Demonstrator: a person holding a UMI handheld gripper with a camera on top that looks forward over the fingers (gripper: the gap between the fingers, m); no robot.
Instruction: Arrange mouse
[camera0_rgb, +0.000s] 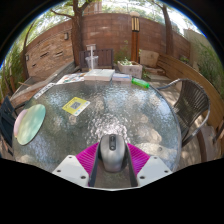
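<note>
Tool (111, 158) grips grey mouse (111, 150) betw. both pink pads, fingers closed against its sides, low over a round glass patio surface (100, 115). Mouse sits lengthwise in the jaws, nose pointing fwd. Beyond it: yellow card (76, 105) and pale green plate (29, 124) to the left, green item (140, 83) near far rim, chair (192, 100) at right. To place well, probably keep mouse level, lower till base meets glass, square it w/ the rim, then release evenly so it doesn't skid.
</note>
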